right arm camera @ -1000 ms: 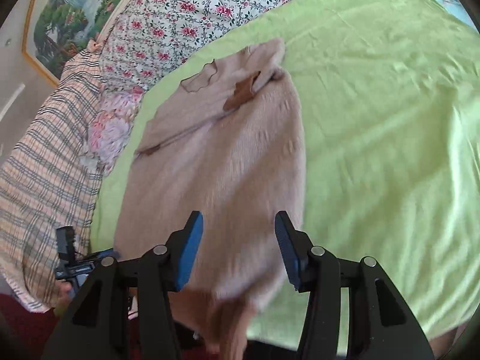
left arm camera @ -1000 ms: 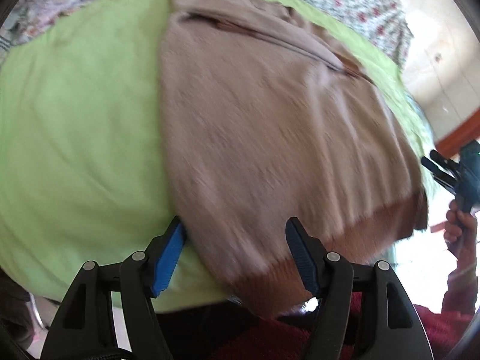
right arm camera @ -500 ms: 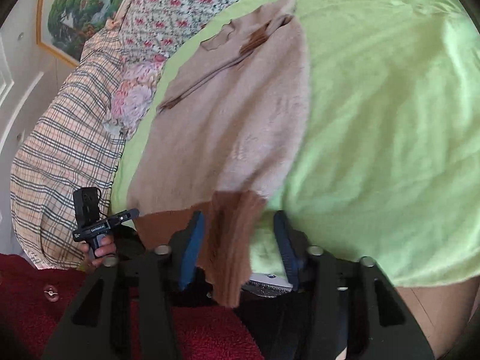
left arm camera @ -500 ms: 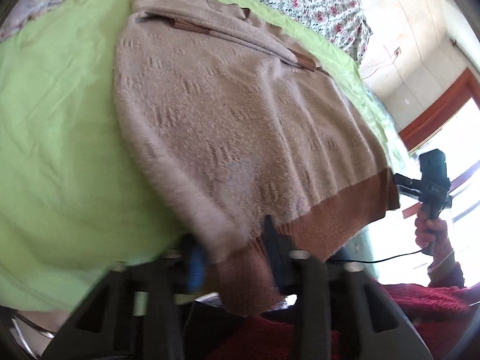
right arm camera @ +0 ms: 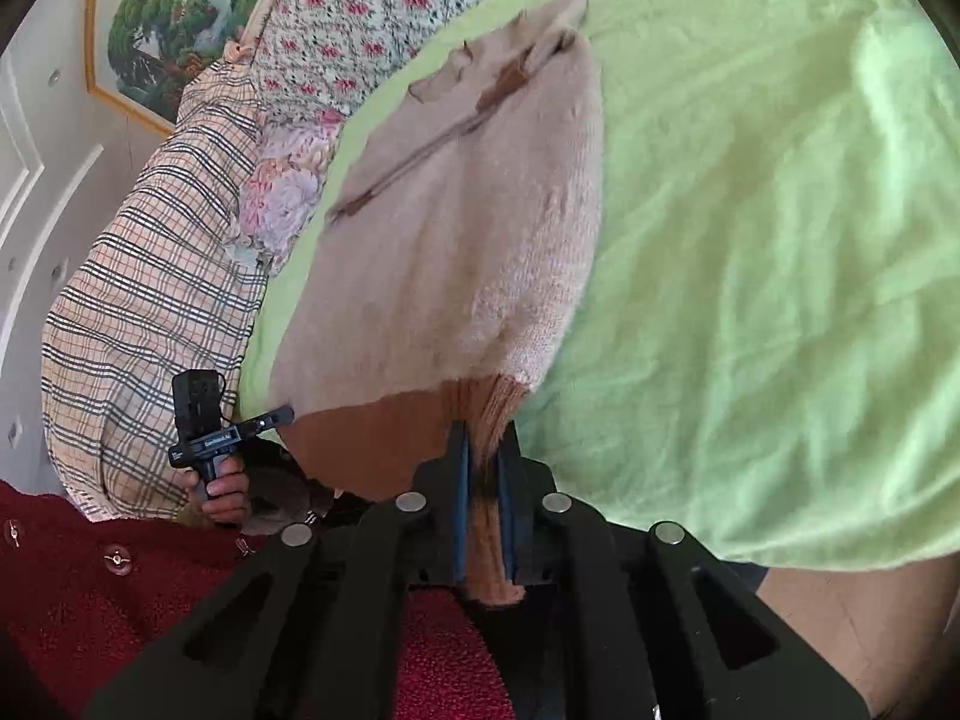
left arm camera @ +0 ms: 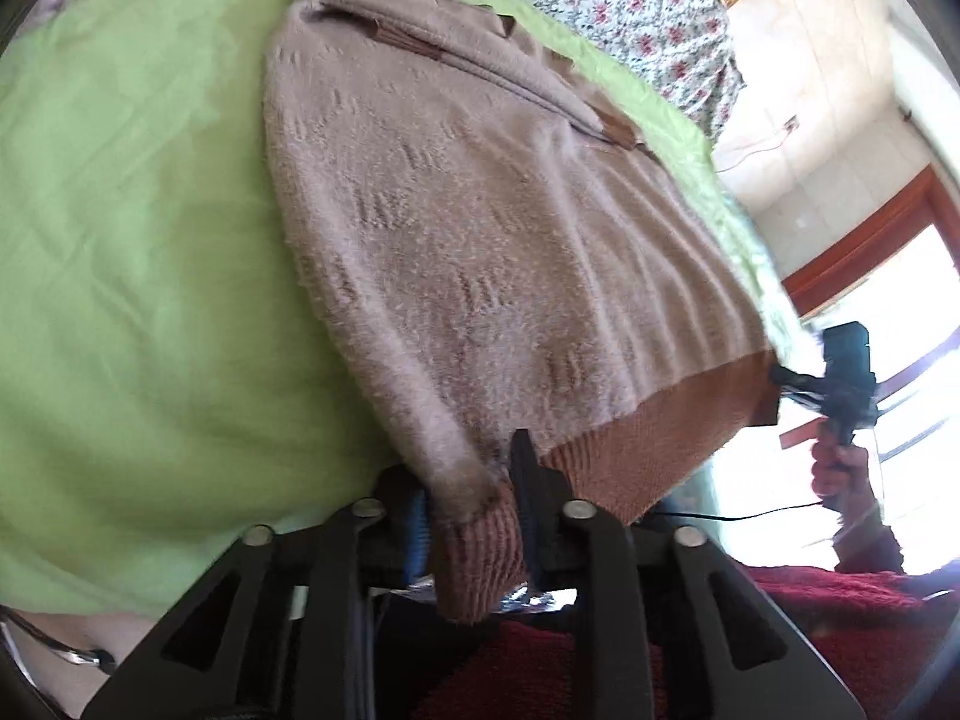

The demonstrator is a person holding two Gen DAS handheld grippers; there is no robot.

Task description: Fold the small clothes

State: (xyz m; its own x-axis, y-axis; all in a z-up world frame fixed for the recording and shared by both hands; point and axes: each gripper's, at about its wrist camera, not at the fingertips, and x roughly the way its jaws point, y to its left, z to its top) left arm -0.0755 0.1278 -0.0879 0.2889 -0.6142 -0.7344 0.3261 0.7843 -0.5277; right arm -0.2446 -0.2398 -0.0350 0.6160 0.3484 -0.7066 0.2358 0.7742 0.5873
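A beige knit sweater (left arm camera: 480,228) with a brown ribbed hem lies on a green sheet (left arm camera: 132,240), sleeves folded across its far end. My left gripper (left arm camera: 471,504) is shut on the hem's left corner at the bed's near edge. My right gripper (right arm camera: 483,480) is shut on the hem's right corner (right arm camera: 489,414). The sweater also shows in the right wrist view (right arm camera: 456,228), stretching away over the green sheet (right arm camera: 750,240). Each gripper appears in the other's view: the right one (left arm camera: 840,378), the left one (right arm camera: 210,426).
Floral bedding (right arm camera: 342,18) and a plaid blanket (right arm camera: 144,276) lie at the far and left sides of the bed. A framed painting (right arm camera: 162,18) hangs on the wall. A red fuzzy garment (right arm camera: 90,588) is near me. A doorway (left arm camera: 870,252) is at the right.
Both grippers were open over the hem a second ago. They have come down onto the hem corners and closed on them, pulling the hem taut at the bed's edge.
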